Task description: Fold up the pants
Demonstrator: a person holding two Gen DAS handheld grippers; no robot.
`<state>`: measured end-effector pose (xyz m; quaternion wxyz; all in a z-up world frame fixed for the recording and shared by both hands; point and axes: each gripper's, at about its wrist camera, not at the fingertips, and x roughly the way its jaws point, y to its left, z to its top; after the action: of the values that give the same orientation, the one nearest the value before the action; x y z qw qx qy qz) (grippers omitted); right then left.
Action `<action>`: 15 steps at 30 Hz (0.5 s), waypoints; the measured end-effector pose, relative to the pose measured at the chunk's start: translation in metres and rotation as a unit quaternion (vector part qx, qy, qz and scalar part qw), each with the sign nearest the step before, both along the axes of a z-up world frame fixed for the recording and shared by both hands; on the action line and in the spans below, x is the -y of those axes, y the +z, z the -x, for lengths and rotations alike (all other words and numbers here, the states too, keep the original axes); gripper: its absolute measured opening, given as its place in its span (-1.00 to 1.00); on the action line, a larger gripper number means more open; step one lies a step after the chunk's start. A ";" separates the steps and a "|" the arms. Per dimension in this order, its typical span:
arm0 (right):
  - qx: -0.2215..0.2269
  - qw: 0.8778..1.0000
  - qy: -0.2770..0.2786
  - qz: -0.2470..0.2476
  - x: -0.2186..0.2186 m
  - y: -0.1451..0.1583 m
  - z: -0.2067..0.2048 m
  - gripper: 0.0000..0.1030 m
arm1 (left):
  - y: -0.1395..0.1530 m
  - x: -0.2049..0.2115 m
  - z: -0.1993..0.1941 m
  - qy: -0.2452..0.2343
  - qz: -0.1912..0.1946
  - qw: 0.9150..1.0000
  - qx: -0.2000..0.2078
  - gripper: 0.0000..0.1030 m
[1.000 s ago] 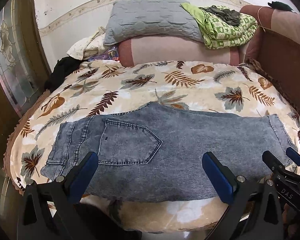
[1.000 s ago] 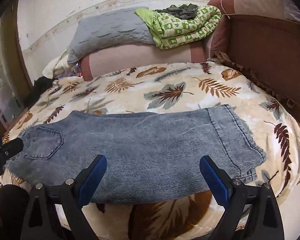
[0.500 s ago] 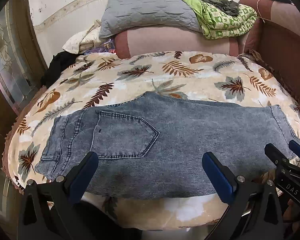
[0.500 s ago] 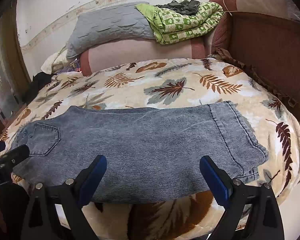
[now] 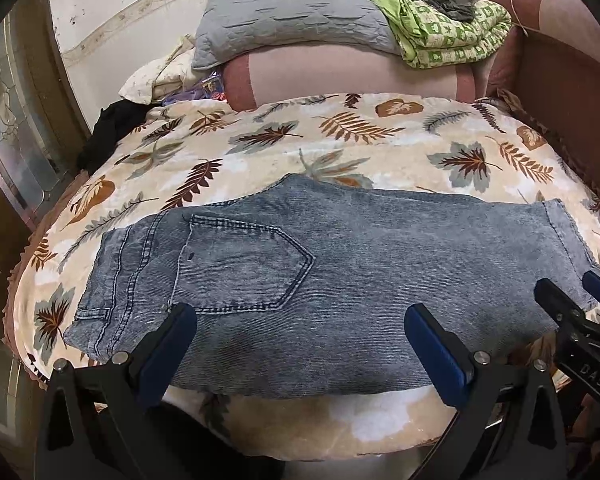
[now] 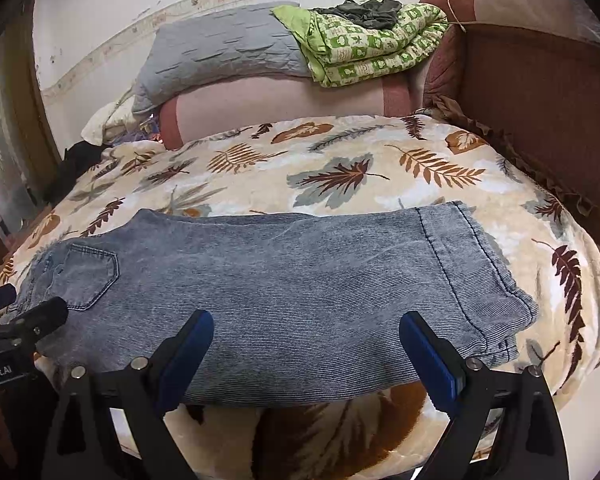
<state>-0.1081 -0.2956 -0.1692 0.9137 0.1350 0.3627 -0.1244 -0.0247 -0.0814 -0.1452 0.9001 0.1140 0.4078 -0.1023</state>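
Leaf-print blanket (image 5: 340, 148) covers a bed backed by a grey pillow (image 5: 292, 16) and a green patterned quilt (image 5: 452, 36), w/ a brown sofa arm (image 6: 540, 92) at the right. Denim pants (image 5: 340, 280) lie flat across the near edge of the bed, already doubled lengthwise (one leg appears stacked on the other), waistband and back pocket (image 5: 244, 264) at the left, hems at the right. Left gripper (image 5: 300, 344) hovers over the waist half, blue pads spread wide, nothing btwn them; right gripper (image 6: 306, 348) hangs over the hem half, likewise wide open and empty-handed. In the left view its tips show just beside the hem corner, though contact can't be confirmed. Judging by the layout, the first fold looks done; what's left is approx one or two crosswise folds, hems brought toward the waistband. No cloth is pinched yet, so that step hasn't begun.
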 end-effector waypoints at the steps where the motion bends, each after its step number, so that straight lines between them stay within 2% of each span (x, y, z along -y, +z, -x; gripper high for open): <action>1: 0.001 1.000 -0.001 0.000 0.000 0.000 0.000 0.86 | -0.001 -0.001 -0.001 0.002 0.000 1.000 0.000 1.00; 3: -0.003 1.000 0.000 -0.004 0.000 -0.002 -0.003 0.86 | -0.007 -0.004 -0.008 0.007 -0.001 1.000 0.004 1.00; 5: -0.013 1.000 0.005 -0.012 0.000 -0.007 -0.010 0.86 | -0.018 -0.006 -0.018 0.020 -0.019 1.000 -0.003 1.00; 12: -0.085 0.996 0.015 -0.019 -0.004 -0.036 -0.031 0.86 | -0.065 -0.020 -0.046 0.060 -0.050 0.994 -0.075 1.00; 15: -0.109 0.994 0.013 -0.017 -0.003 -0.047 -0.033 0.86 | -0.068 -0.020 -0.045 0.055 -0.054 0.995 -0.069 1.00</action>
<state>-0.0748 -0.2928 -0.2165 0.8679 0.1316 0.4637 -0.1205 0.0200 -0.0613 -0.2137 0.8665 0.1324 0.4797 -0.0384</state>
